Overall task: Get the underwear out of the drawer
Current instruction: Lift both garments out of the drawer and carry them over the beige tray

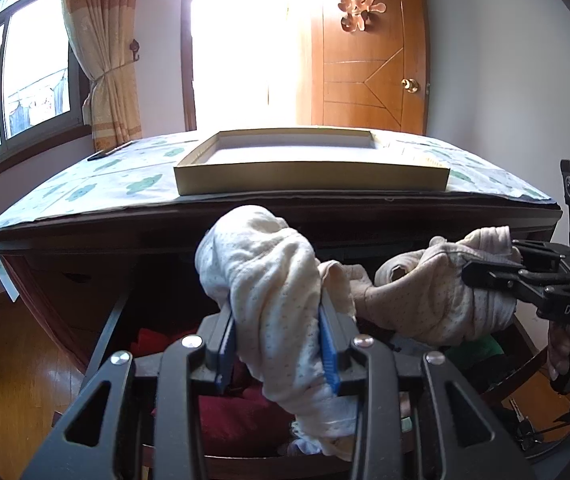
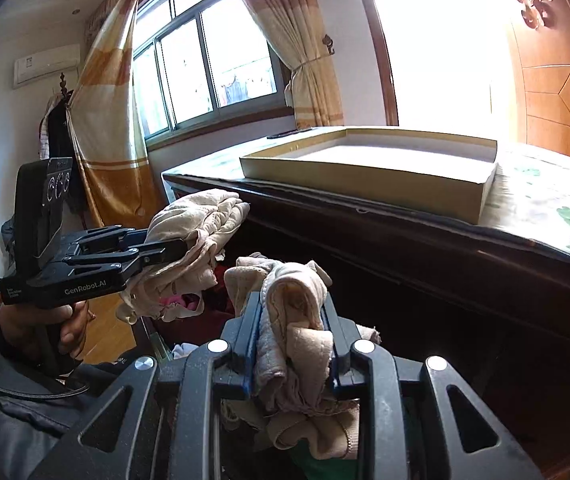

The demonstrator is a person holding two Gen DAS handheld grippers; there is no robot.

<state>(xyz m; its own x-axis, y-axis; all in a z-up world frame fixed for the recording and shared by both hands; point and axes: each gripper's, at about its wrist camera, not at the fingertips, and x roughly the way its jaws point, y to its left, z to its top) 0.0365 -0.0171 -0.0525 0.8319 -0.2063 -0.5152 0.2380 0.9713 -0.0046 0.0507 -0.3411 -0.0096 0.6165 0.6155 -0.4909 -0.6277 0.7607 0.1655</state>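
Note:
My left gripper [image 1: 277, 308] is shut on a cream, finely dotted piece of underwear [image 1: 261, 264], which bulges up between its blue pads [image 1: 327, 340]. At the right, my right gripper [image 1: 485, 260] is shut on a beige bunch of underwear [image 1: 425, 296]. The two bunches touch in the middle; I cannot tell whether they are one garment. In the right wrist view my right gripper [image 2: 291, 304] clamps the beige cloth [image 2: 297, 320], and my left gripper [image 2: 165, 244] holds its bunch [image 2: 197, 224] higher at the left. Both hang above the open drawer [image 1: 105, 320].
Red clothing [image 1: 237, 412] and green clothing [image 1: 489, 348] lie in the drawer. A shallow cardboard box [image 1: 313, 184] sits on the dark dresser's patterned cover [image 1: 85, 188]. Behind stand a wooden door [image 1: 365, 60], a window and curtains. A hand [image 2: 69, 328] holds the left gripper's handle.

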